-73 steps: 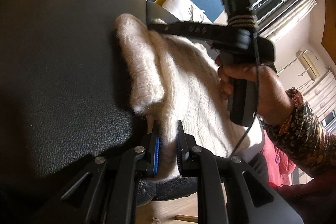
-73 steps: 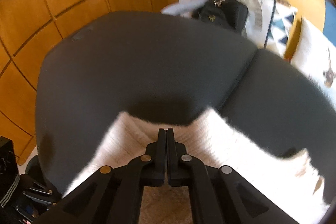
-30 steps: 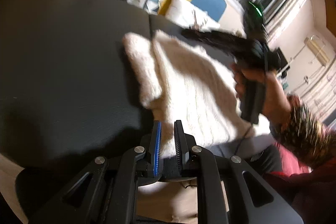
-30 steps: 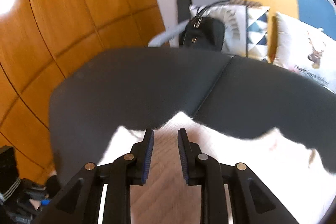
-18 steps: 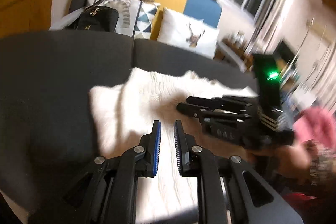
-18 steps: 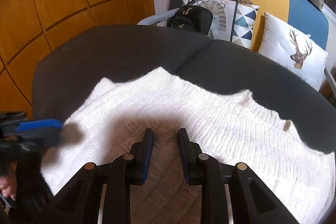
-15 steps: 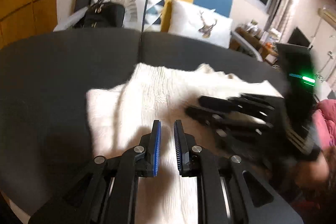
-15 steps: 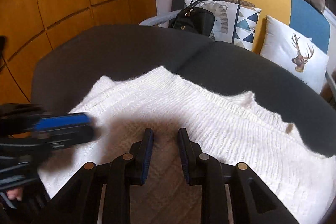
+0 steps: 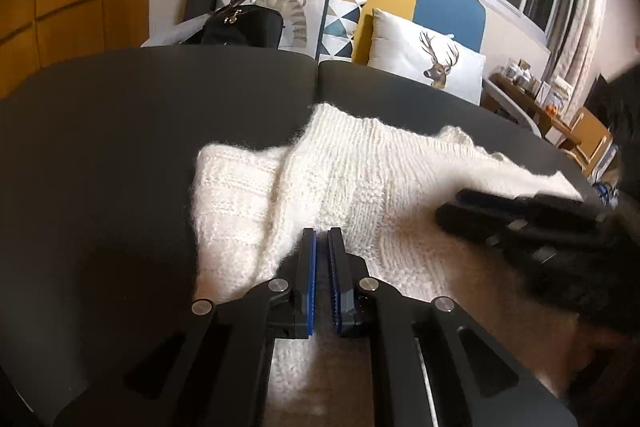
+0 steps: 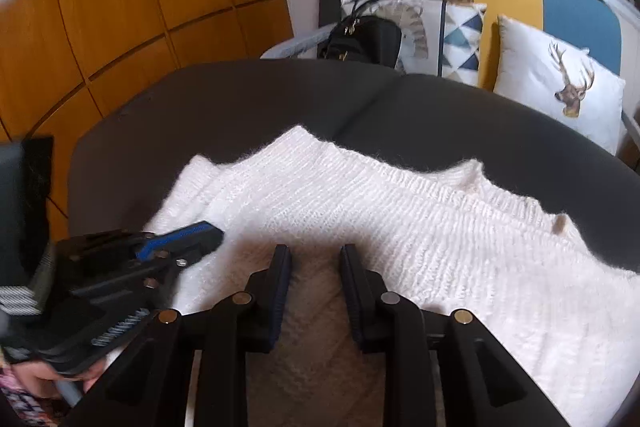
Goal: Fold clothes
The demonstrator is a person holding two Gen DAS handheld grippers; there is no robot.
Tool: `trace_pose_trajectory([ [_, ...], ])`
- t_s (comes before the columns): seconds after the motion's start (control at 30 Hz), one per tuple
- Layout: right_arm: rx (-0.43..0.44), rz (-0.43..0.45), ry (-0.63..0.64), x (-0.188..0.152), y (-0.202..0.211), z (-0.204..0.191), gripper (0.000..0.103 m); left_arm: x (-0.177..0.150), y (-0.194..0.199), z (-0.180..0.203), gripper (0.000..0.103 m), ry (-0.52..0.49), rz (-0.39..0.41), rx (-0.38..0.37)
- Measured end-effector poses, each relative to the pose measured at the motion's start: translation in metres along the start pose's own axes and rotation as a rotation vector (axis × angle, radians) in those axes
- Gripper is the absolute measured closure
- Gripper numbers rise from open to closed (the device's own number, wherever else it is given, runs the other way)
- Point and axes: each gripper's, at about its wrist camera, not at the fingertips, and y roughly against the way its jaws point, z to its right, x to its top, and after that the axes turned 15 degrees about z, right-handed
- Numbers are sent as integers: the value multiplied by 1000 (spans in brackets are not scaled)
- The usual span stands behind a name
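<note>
A fluffy white knitted sweater [image 10: 360,211] lies spread across the dark grey sofa seat [image 10: 248,99], and both tools hover right over it. In the left wrist view the left gripper [image 9: 321,239] sits above the near left part of the knit, just where a sleeve [image 9: 236,195] is doubled in beside the body. Its jaws have just been closing, and now the blue pads [image 9: 311,279] stand almost together with only a thin slit between them; nothing looks pinched there, the wool lies beneath them rather than between. So: clenched, and empty as far as the view shows.

Over to the right gripper [image 10: 315,253]: jaws parted, a clear gap, the knit showing through below, no fabric caught, not pressing on anything. It hangs over the near middle of the sweater, and its shadow falls on the wool just ahead of the fingertips. From the left wrist view it comes in from the right, blurred, low over the garment.

The sweater's ribbed edge [image 10: 400,175] runs along the far side, toward the seam between the two seat cushions. Behind the sofa: a black handbag [image 10: 360,39], a stag-print cushion [image 10: 560,95], a triangle-pattern cushion [image 10: 460,35], and wooden panelling [image 10: 120,7] to the left. A patterned sleeve [image 10: 20,403] peeks in at the lower left corner of the right wrist view.
</note>
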Motion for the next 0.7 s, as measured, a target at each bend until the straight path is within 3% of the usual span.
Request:
trace_pose_trajectory([
  [0.1, -2, 62, -58, 6, 30, 1, 77, -1, 1, -9, 94, 48, 3, -30],
  [0.17, -68, 11, -21, -1, 31, 1, 77, -3, 3, -12, 95, 75, 3, -36],
  [0.27, -77, -34, 16, -18, 21, 5, 78, -3, 2, -13, 95, 98, -4, -40],
  [0.37, -84, -9, 98, -25, 17, 2, 79, -3, 1, -12, 95, 83, -8, -45],
  [0.57, -45, 5, 14, -26, 24, 26, 79, -6, 1, -8, 95, 58, 4, -32],
  [0.7, -44, 10, 34, -23, 20, 20, 76, -2, 0, -3, 94, 48, -13, 3],
])
